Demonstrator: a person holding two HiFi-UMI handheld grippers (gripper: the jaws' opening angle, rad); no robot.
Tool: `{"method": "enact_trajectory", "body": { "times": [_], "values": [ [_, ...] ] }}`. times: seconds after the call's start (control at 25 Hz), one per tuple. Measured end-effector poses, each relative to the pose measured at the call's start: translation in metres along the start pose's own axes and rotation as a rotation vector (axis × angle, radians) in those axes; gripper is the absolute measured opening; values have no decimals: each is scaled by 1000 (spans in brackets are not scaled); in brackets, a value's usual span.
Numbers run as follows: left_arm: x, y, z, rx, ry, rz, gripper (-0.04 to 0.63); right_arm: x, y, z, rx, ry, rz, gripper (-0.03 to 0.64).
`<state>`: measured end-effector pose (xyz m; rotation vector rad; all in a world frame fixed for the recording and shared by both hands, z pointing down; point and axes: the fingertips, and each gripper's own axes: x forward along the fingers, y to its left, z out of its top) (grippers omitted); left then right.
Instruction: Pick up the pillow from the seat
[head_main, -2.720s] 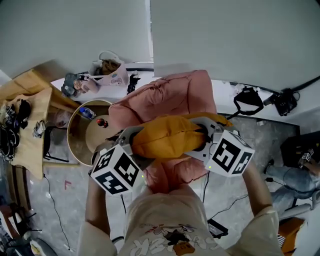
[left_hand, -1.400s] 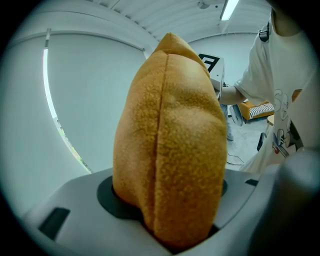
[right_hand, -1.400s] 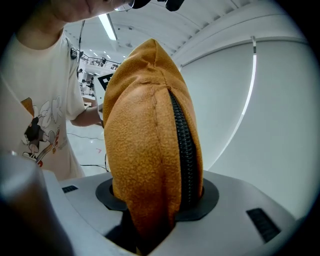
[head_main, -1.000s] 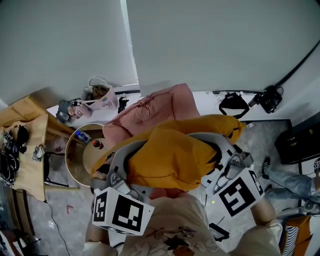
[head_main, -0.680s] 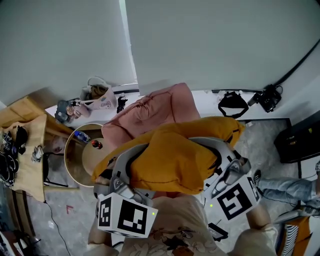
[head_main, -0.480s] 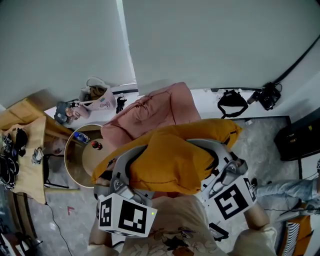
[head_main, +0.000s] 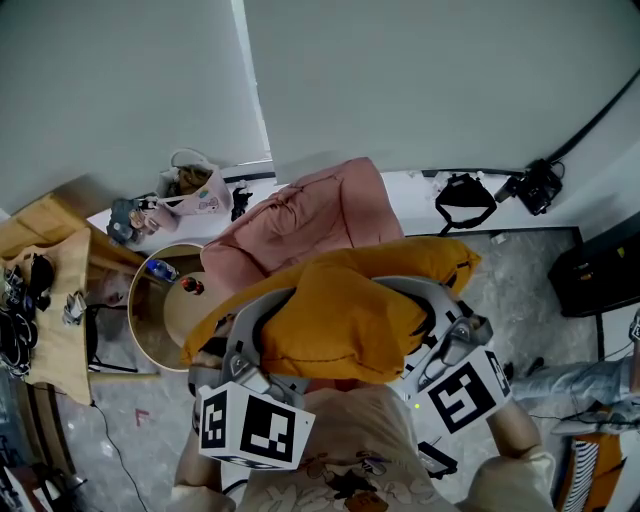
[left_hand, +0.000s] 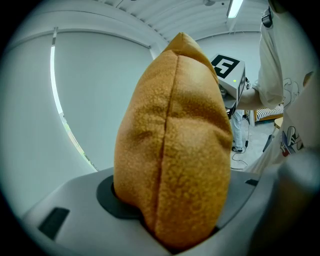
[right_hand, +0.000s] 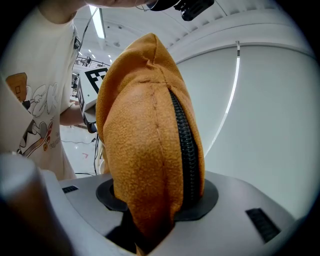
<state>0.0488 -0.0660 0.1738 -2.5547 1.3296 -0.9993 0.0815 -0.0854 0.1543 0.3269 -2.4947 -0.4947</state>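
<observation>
An orange fleece pillow (head_main: 340, 315) hangs in the air in front of the person's chest, clear of the pink armchair seat (head_main: 300, 215) below it. The left gripper (head_main: 245, 345) is shut on its left end and the right gripper (head_main: 440, 320) on its right end. In the left gripper view the pillow (left_hand: 172, 150) fills the gap between the jaws and hides the pads. In the right gripper view the pillow (right_hand: 145, 140) is pinched along its black zipper (right_hand: 185, 145).
A round wooden side table (head_main: 150, 320) with a bottle (head_main: 160, 270) stands left of the armchair. A wooden desk (head_main: 50, 300) is at far left. A black bag (head_main: 465, 200) and camera gear (head_main: 540, 185) lie by the wall. A black case (head_main: 600, 270) sits at right.
The pillow has been lifted off the pink seat toward the person's chest. Over the last second it stays held up almost still between both grippers.
</observation>
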Motion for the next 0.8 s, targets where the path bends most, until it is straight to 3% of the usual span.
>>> {"method": "enact_trajectory", "body": {
  "times": [0.8],
  "values": [
    [1,-7,-4,-13,24,-4,272,0,5,-5,15,-5,23,225]
  ]
}}
